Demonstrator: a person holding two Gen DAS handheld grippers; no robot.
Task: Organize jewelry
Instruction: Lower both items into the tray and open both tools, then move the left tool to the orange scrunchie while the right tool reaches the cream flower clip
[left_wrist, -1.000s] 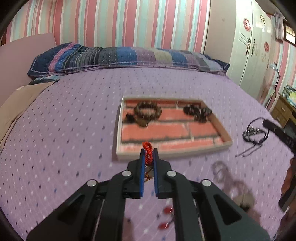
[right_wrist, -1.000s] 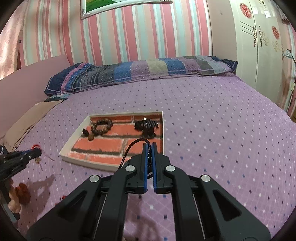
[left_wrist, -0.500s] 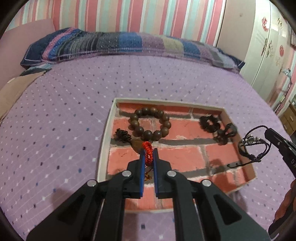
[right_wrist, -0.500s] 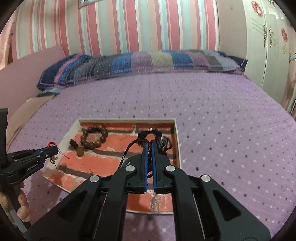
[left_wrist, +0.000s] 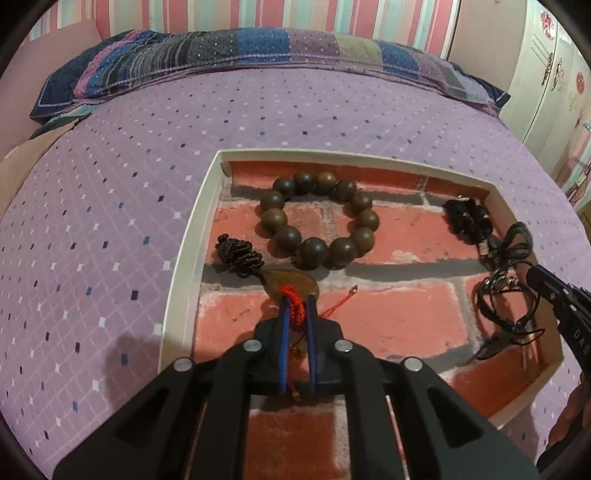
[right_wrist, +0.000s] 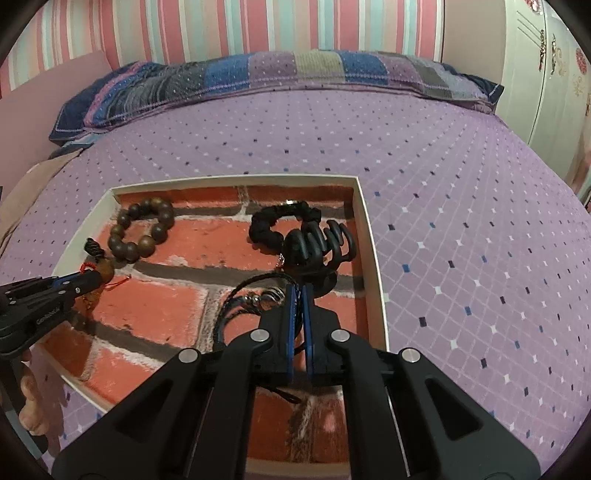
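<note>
Both claws are pinched shut over the tray: left claw on a floppy red cord charm, right claw on a limp black braided cord near 3 o'clock, both featherlight, best held by the cord.

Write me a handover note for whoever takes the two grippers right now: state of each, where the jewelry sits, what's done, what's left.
Left gripper: shut on the red knotted cord bracelet, low over the white-rimmed tray with brick-print floor, near its left side.
Right gripper: shut on the black braided cord bracelet with metal beads, low over the tray's right side.
Already in the tray: brown wooden bead bracelet with its dark knotted tassel, black bead bracelet, black claw hair clip.
Done: those three pieces placed; both cords carried over the tray.
Left: release both cords onto bare tray floor, clear of the other pieces, then withdraw.
</note>
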